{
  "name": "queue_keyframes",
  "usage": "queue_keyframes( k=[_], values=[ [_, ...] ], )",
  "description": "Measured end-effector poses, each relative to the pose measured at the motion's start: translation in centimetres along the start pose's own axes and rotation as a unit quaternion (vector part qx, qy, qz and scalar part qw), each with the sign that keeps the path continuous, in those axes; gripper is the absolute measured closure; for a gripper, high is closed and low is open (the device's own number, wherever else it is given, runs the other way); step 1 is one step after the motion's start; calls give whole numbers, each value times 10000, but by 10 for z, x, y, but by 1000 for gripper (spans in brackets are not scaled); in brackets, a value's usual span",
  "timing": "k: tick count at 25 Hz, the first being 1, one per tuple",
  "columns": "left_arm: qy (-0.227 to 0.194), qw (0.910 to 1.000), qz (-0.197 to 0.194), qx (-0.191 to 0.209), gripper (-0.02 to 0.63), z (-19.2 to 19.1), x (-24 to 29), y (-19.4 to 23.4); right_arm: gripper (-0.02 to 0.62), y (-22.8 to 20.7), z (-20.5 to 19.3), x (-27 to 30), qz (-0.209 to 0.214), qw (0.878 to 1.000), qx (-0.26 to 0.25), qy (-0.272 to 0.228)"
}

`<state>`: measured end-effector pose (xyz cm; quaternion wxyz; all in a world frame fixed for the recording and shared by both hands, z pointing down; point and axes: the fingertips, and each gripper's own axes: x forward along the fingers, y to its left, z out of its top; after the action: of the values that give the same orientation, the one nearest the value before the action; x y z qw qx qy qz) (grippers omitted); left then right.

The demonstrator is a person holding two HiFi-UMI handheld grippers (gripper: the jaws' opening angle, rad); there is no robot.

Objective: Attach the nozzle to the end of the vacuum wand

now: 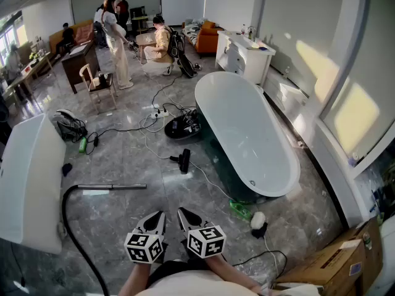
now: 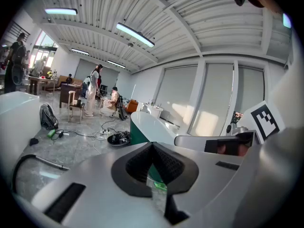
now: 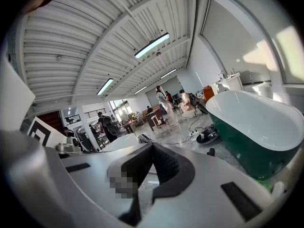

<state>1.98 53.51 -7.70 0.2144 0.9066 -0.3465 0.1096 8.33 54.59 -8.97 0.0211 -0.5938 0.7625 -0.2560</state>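
A silver vacuum wand (image 1: 112, 187) lies on the grey marble floor, and its black hose (image 1: 65, 217) curves off to the left. Some way to its right, apart from it, the black nozzle (image 1: 183, 160) rests near the bathtub. Low in the head view my left gripper (image 1: 157, 216) and right gripper (image 1: 184, 213) are held side by side, well short of both parts. Each is shut with nothing between its jaws. The left gripper view shows the left gripper (image 2: 152, 147) with the wand (image 2: 48, 163) beyond it. In the right gripper view the nozzle (image 3: 210, 151) is small, far past the right gripper (image 3: 151, 149).
A white and green bathtub (image 1: 275, 184) stands to the right, with a green bottle (image 1: 241, 210) and a cable by its foot. A large white tub (image 1: 24, 184) is at the left. A black round device (image 1: 182, 127) with cables lies ahead, and cardboard boxes (image 1: 333, 270) are at the bottom right. People are far back.
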Motion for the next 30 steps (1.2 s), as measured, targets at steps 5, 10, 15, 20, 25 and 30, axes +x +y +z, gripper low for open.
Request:
queue_keyframes(
  k=[5,10,15,20,25,30],
  values=[
    [-251,9992,72,311,603,12,-12,17,580,16,-4,17,-128,9991,-400,-78],
    [-467,9976,420,300,603,12,-20,32,580,18,-16,14,-127,9970,-756,60],
    [-519,9977,409,150,603,4,-26,28,580,17,-26,10,-28,9972,-748,83],
    [-495,9980,305,233,603,6,-33,27,580,24,-19,10,-161,9967,-795,-54],
    [-494,9984,219,174,603,2,-50,39,580,42,-25,12,-198,9956,-903,-133],
    [-469,9988,83,98,603,-8,-63,47,580,51,-34,12,-175,9964,-798,-205]
  ],
)
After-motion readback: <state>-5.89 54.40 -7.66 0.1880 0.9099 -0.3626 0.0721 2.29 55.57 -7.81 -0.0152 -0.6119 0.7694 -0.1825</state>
